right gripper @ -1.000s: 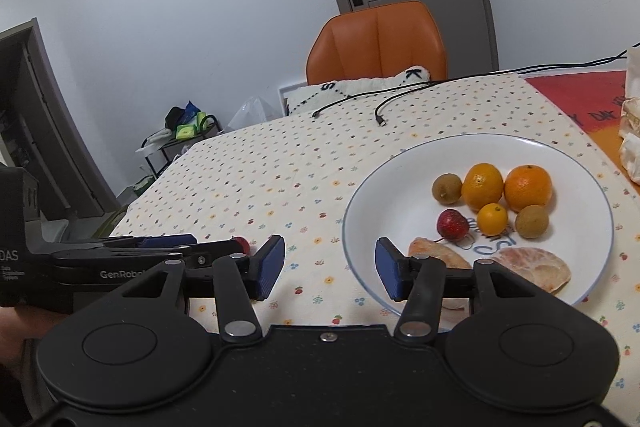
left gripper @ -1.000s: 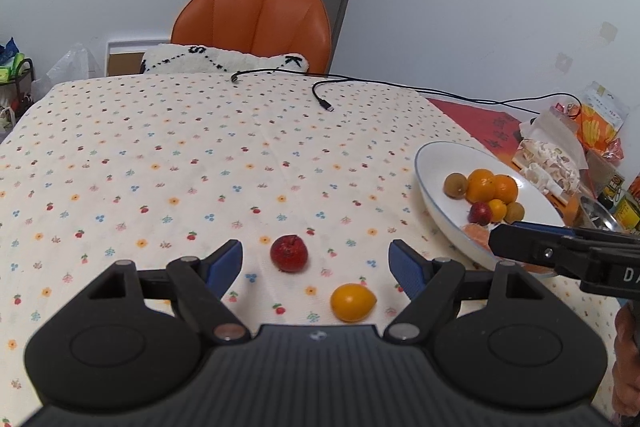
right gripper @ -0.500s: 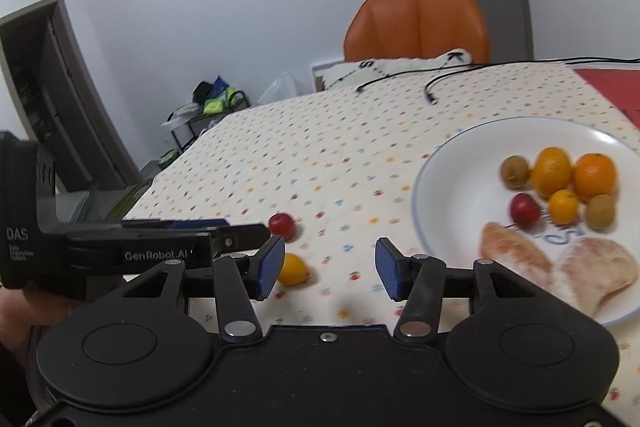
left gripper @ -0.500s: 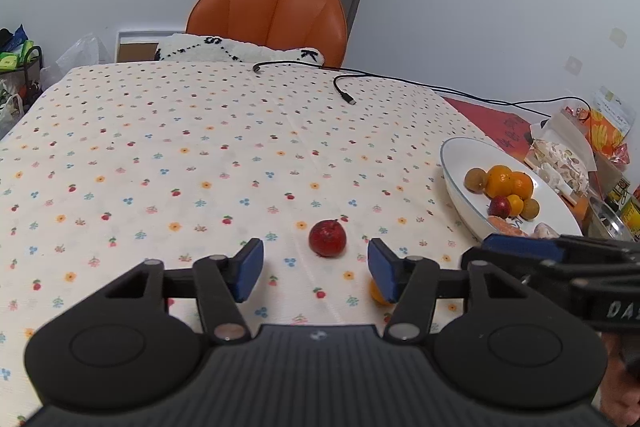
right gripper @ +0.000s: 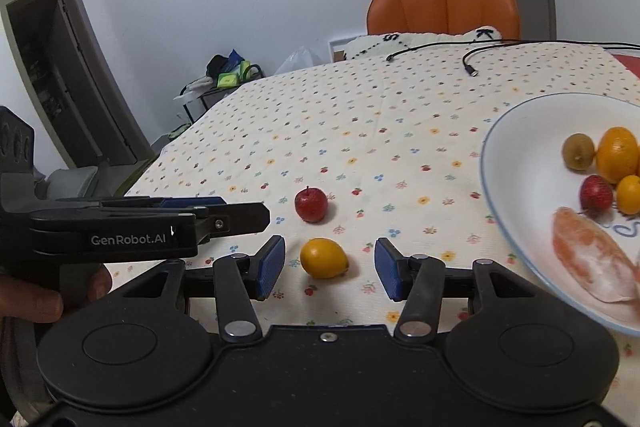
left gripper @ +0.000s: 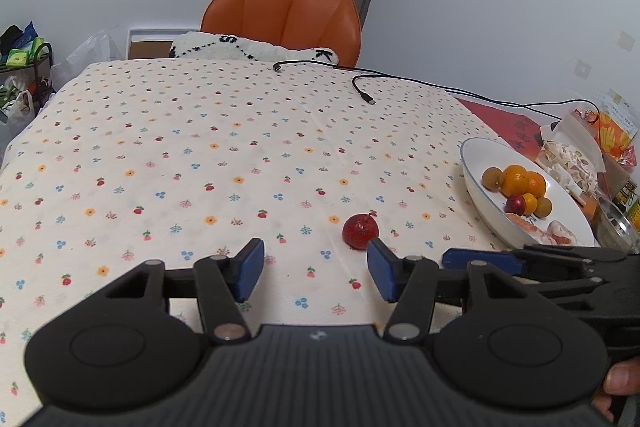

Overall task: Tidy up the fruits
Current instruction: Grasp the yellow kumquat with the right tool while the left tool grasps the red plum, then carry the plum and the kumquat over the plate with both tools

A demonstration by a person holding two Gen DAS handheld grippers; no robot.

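"GenRobot.AI" stands in white on the left hand-held gripper (right gripper: 224, 205); other print is unreadable.

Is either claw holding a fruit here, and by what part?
Nothing is held. The right claw is open around the small orange fruit on the table, untouched; the left claw is open and empty.

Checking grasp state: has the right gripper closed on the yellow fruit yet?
No, the right gripper is open, with the yellow fruit lying untouched between its fingers.
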